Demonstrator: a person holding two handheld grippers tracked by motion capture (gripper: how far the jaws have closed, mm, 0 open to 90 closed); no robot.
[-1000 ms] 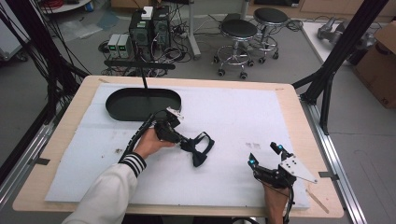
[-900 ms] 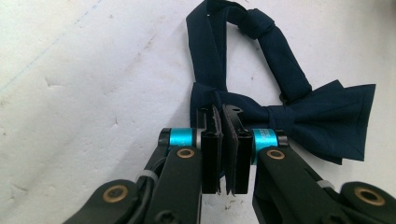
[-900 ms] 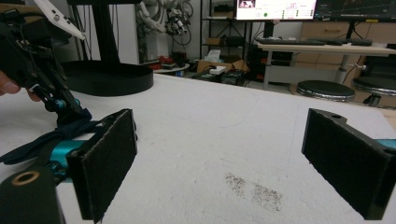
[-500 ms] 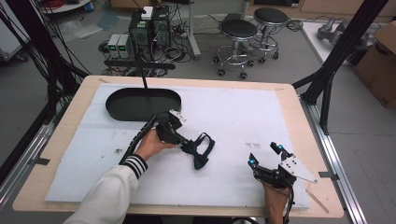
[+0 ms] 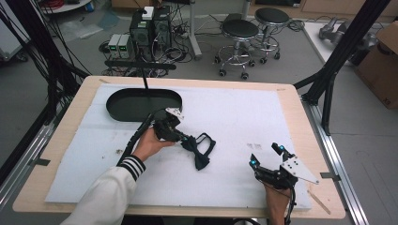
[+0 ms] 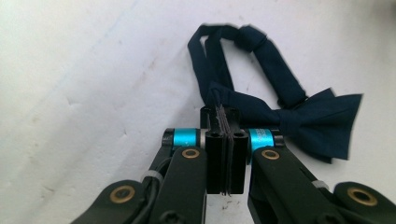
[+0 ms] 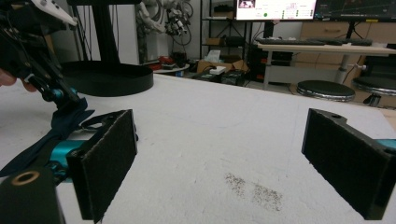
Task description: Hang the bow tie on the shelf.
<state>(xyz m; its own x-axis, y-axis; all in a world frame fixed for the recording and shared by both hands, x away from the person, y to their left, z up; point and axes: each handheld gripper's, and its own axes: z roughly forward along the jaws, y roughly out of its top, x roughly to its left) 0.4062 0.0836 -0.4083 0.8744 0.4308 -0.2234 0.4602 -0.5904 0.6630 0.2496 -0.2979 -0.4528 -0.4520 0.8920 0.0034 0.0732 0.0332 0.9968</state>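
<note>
**rigop_77:** Right now I've got the left gripper [image 5: 180, 136] pinched shut on one wing of the navy bow tie [image 5: 199, 149], mid-sheet on the white mat [image 5: 244, 112], just in front of the black oval tray [image 5: 141, 104]. The other wing and the strap loop lie flat on the mat.

**benchlurker:** How do you expect it to handle?

**rigop_77:** Light and floppy, I'd guess. Soft fabric, so it'll droop and swing when lifted. The centre knot looks like the firmest spot to grab. My right gripper [image 5: 265, 157] sits near the front edge, jaws spread wide, holding nothing.
</note>
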